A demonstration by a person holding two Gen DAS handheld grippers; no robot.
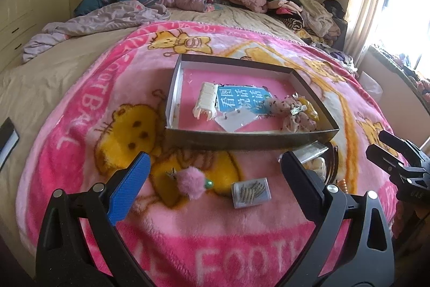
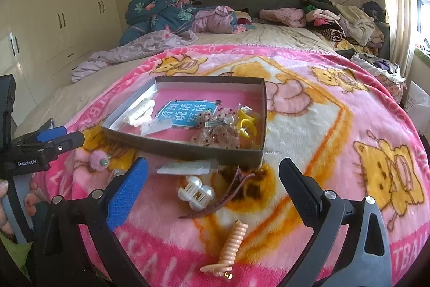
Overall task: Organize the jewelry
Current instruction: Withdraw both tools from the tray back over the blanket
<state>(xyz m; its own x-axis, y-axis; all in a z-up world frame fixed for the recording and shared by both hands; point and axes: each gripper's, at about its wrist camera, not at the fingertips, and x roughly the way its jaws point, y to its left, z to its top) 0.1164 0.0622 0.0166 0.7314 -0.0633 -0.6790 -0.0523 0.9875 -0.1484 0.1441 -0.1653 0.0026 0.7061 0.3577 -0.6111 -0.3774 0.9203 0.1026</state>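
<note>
Orange spiral clip [image 2: 233,246] lies nearest, loose on the blanket [image 2: 309,125]. My right tool [image 2: 213,195] hangs over the pearl clip [image 2: 196,194], fingers apart, empty. Left tool [image 1: 215,174] likewise apart above the pink pom-pom [image 1: 191,184]. The box [image 1: 242,139] beyond already holds sorted pieces, so these strays probably go there.

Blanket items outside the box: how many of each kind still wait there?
Pink pompom clip: 1
Clear case of pins: 1
Pearl claw clip: 1
Brown hair clip: 1
Orange spiral clip: 1
Flat clear packet: 1
Total: 6
</note>
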